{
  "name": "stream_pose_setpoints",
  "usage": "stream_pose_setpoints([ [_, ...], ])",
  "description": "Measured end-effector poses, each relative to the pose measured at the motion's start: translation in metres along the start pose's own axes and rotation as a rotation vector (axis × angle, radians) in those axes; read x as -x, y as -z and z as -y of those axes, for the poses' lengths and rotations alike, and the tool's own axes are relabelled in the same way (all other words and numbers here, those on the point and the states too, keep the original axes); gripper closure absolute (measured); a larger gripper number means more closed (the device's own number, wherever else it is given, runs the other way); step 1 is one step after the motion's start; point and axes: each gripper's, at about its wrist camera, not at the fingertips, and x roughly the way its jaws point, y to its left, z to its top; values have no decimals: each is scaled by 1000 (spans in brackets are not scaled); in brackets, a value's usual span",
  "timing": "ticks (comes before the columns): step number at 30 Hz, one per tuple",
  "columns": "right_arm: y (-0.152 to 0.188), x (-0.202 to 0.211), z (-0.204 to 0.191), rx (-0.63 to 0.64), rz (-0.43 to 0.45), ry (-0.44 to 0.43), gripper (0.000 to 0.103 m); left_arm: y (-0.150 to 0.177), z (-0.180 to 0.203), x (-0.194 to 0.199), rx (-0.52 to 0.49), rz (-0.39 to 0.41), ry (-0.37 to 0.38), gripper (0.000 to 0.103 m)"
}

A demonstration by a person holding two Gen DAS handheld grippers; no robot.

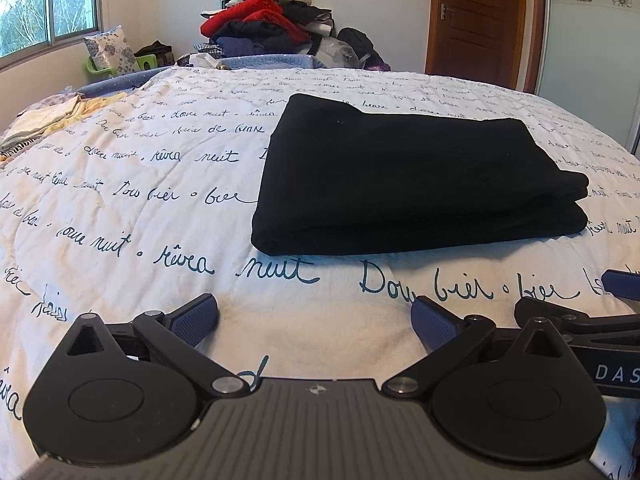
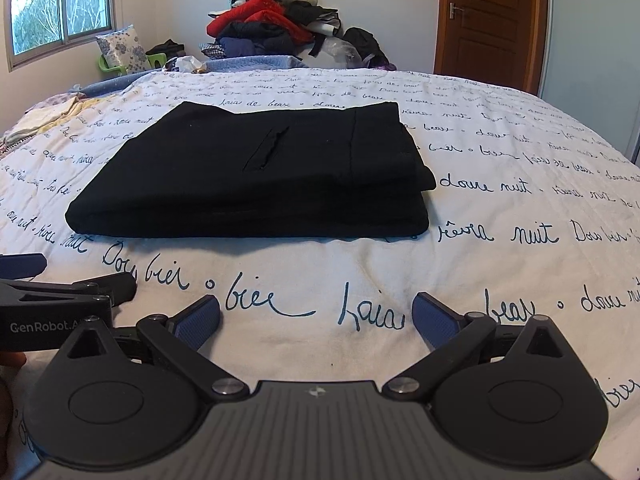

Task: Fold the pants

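bedroom walls, a window at the left and a brown door (image 1: 476, 20) at the right frame the left wrist view; a bed (image 1: 140, 184) with a white quilt full of handwriting fills the middle, and a heap of clothes (image 1: 268, 20) stands at its far end. on the quilt lie the black pants (image 1: 400, 184), already folded into a thick flat packet with stacked edges at the right side. the left claw (image 1: 316, 316) stands wide open just above the quilt, near the packet but apart from it, and it holds nothing.

from the right wrist view the same pants (image 2: 256, 176) lie ahead and a little left, a pocket slit visible on top. the right claw (image 2: 316, 316) is also fully spread and empty, touching no cloth. i judge the folding is finished and the claws are released; the next move needs only pulling both away without disturbing the layers.
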Motion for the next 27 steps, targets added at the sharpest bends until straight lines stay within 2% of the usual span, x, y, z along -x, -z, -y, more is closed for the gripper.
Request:
stream_pose_setpoints([
  [27, 0, 0, -2, 3, 1, 4, 0, 1, -1, 1, 8, 5, -3, 0],
])
